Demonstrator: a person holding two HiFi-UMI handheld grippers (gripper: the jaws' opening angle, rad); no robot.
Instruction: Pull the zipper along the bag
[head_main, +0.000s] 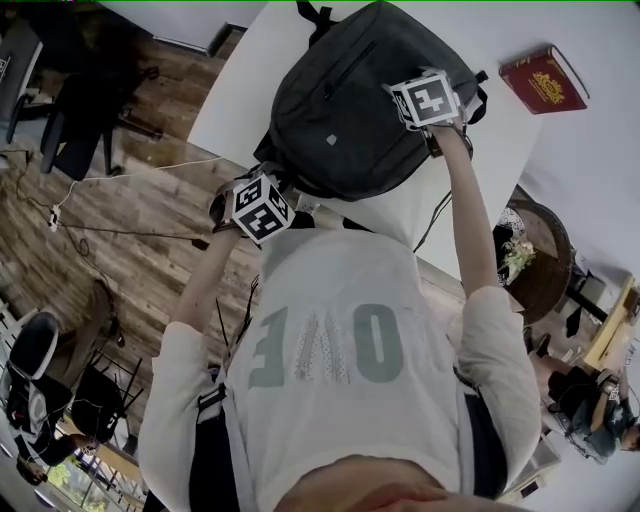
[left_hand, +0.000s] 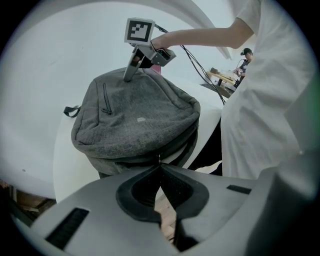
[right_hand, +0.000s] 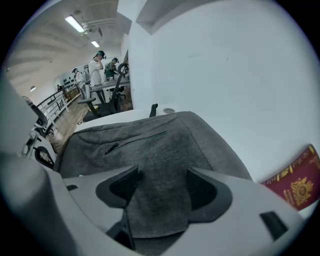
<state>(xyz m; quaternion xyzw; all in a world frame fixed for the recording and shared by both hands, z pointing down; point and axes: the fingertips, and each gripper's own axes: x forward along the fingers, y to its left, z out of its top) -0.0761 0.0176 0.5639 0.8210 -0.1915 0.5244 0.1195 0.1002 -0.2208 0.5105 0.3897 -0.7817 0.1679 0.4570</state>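
Observation:
A dark grey backpack (head_main: 350, 110) lies on the white table (head_main: 250, 70); its front pocket zipper (left_hand: 106, 98) runs across the upper face. My left gripper (left_hand: 160, 163) is at the bag's near side seam, jaws shut, with only a thin dark sliver of a tab showing at the tips. In the head view its marker cube (head_main: 262, 208) sits at the bag's lower left edge. My right gripper (right_hand: 162, 175) hovers over the bag's far right side with jaws open and only grey fabric beneath them. In the left gripper view, the right gripper (left_hand: 129, 74) points down at the bag's top.
A red book (head_main: 543, 78) lies on the table to the right of the bag. The table's edge runs just below the bag, beside my white shirt. Office chairs (head_main: 80, 110) and cables stand on the wooden floor to the left. People work at desks far off.

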